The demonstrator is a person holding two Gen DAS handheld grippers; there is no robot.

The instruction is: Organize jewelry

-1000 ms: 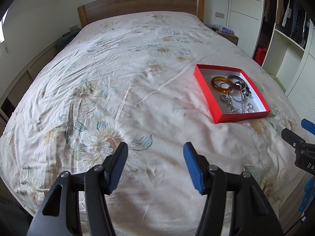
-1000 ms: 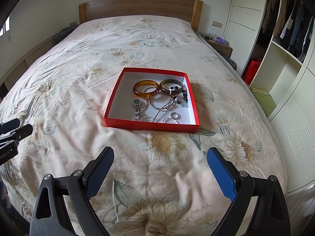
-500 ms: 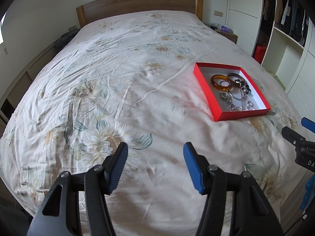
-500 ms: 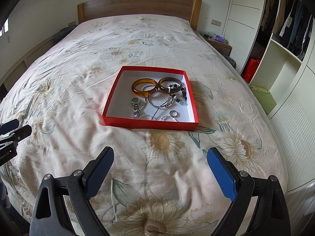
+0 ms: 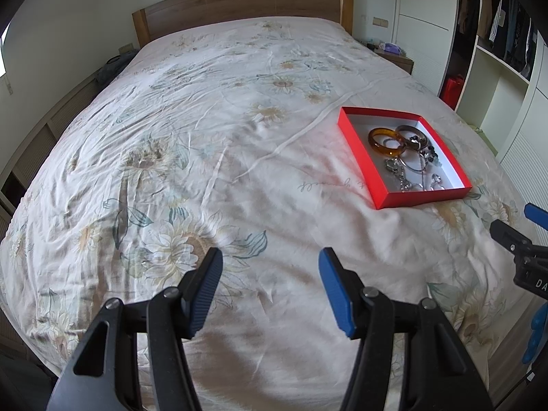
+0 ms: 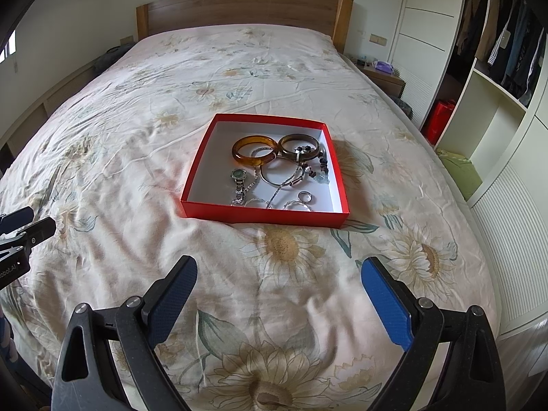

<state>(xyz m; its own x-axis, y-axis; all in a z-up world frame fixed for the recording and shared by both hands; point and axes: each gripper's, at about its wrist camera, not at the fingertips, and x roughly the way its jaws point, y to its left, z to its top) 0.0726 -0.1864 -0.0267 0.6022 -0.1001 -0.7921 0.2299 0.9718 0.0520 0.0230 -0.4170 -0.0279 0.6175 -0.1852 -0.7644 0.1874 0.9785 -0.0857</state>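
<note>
Spread across almost all of both views is a wide bed under a cream quilt printed with pale sunflowers (image 6: pixel 284 250), backed by a brown wooden headboard (image 6: pixel 239 10), with white wardrobe shelving holding hanging clothes (image 6: pixel 496 54) along the right side. On the quilt sits a shallow square red cardboard box with a white inside (image 6: pixel 263 217), seen straight ahead from the right wrist and off to the right from the left wrist (image 5: pixel 359 157). Inside it lie a translucent amber bangle (image 6: pixel 255 150) touching a darker brown bangle (image 6: pixel 299 145), a thin silver hoop bracelet (image 6: pixel 274 179) just below them, a small green-faced watch on a metal strap (image 6: pixel 238 179), a strand of dark beads (image 6: pixel 322 167) near the right wall, and a small silver ring (image 6: pixel 304 197) close to the front wall; fine chains tangle among these pieces. The left gripper (image 5: pixel 269 287) hovers over bare quilt well apart from the box, its 2 blue-padded fingers spread with nothing between them. The right gripper (image 6: pixel 279 296) hangs above the quilt nearer the box front, its fingers spread even wider and likewise holding nothing.
</note>
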